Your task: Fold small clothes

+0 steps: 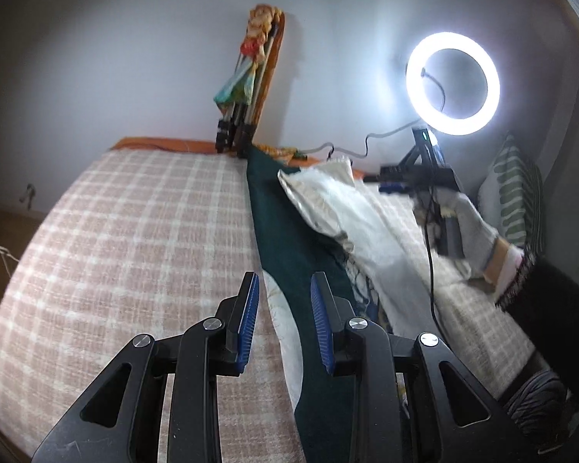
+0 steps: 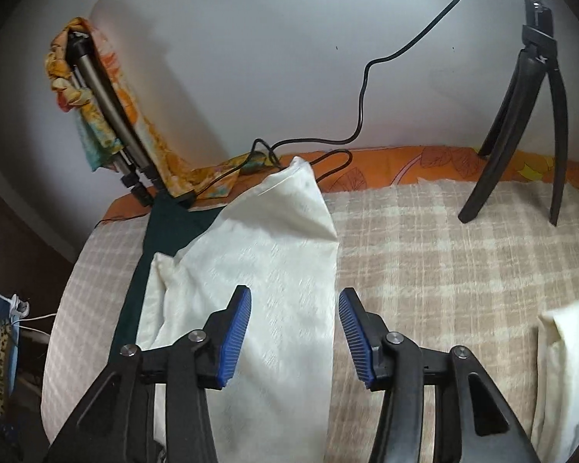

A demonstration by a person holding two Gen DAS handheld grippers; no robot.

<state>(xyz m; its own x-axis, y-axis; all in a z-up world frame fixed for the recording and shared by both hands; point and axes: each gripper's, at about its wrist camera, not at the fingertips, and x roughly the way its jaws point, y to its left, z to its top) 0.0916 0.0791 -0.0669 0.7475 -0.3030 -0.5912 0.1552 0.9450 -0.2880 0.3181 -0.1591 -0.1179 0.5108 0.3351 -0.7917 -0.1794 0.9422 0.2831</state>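
A white garment [image 2: 258,262] lies folded over a dark green cloth [image 2: 162,223] on the checked bed cover [image 2: 424,254]. In the left wrist view the green cloth [image 1: 285,239] runs as a long strip with the white garment [image 1: 339,208] on its right side. My left gripper [image 1: 283,289] is open and empty, its jaws either side of the green strip's left edge. My right gripper [image 2: 293,305] is open and empty above the white garment's right edge. It also shows in the left wrist view [image 1: 397,181], held by a gloved hand.
A lit ring light [image 1: 452,83] on a black tripod [image 2: 521,123] stands at the bed's back right, its cable [image 2: 363,108] trailing along the wall. A folded tripod wrapped in patterned cloth [image 1: 247,77] leans on the wall. Another white cloth [image 2: 567,366] lies at the right.
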